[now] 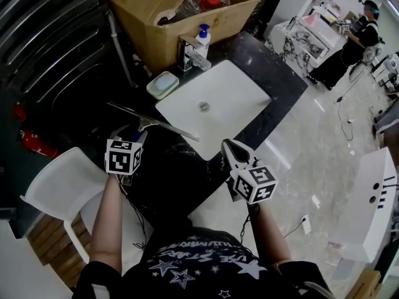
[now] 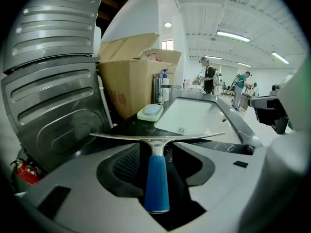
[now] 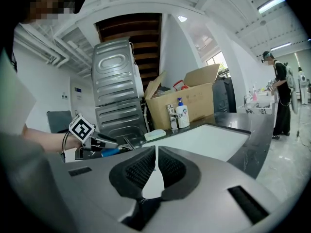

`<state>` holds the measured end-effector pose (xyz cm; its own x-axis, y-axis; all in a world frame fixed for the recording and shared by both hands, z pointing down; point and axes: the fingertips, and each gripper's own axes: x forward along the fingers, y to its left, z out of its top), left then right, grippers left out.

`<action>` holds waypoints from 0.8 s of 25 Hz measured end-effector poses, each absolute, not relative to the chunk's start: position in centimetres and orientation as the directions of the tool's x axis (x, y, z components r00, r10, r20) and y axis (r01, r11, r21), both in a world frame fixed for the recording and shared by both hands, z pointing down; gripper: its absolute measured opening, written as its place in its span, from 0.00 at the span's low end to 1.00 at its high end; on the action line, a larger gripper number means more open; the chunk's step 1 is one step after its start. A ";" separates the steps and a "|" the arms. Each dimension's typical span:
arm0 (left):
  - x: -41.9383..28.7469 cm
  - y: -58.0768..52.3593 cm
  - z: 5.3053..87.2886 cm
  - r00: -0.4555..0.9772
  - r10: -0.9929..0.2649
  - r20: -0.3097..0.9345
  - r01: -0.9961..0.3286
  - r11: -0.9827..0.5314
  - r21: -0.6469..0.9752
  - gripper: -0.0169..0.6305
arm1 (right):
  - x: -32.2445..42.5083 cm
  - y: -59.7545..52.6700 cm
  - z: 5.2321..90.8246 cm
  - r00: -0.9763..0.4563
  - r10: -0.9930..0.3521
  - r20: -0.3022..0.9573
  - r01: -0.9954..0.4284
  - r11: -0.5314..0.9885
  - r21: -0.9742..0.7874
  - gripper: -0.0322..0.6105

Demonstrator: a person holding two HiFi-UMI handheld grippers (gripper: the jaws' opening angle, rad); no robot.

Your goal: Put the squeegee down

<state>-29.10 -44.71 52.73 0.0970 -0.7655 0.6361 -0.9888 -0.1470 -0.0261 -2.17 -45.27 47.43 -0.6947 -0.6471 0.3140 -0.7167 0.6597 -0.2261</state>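
The squeegee (image 1: 153, 124) has a long metal blade and a blue handle (image 2: 156, 178). Its blade rests on the dark counter (image 1: 283, 73) just left of the white sink (image 1: 234, 101). My left gripper (image 1: 134, 137) is behind it, and the blue handle lies between the jaws. In the left gripper view the pads (image 2: 127, 166) stand wide of the handle on both sides, so my left gripper (image 2: 158, 154) is open. My right gripper (image 1: 232, 148) hovers off the sink's near corner. Its pads (image 3: 167, 169) meet with nothing between them.
A pale soap dish (image 1: 163, 85) and a pump bottle (image 1: 201, 39) stand beyond the squeegee, in front of an open cardboard box (image 1: 187, 11). A ribbed grey metal unit (image 2: 48, 81) rises at the left. A white chair (image 1: 62, 185) and a fire extinguisher (image 1: 34, 143) are lower left. A person (image 1: 349, 42) stands far right.
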 end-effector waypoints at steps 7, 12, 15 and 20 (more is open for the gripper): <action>-27.6 -41.0 47.8 0.067 -0.856 0.513 -0.995 -0.095 -0.029 0.35 | -1.9 -42.9 45.3 -0.724 -0.630 0.280 -0.687 0.696 -0.209 0.13; -26.5 -36.9 44.7 0.032 -0.907 0.421 -0.999 -0.046 -0.023 0.20 | -1.3 -40.8 44.3 -0.735 -0.624 0.265 -0.675 0.711 -0.199 0.13; -25.6 -34.0 43.9 0.024 -0.913 0.407 -0.999 -0.031 -0.010 0.13 | -1.2 -39.0 43.6 -0.752 -0.613 0.244 -0.657 0.726 -0.201 0.13; -23.9 -29.9 43.2 0.020 -0.921 0.388 -1.000 -0.018 0.007 0.09 | -0.7 -36.0 43.4 -0.773 -0.590 0.232 -0.632 0.748 -0.203 0.13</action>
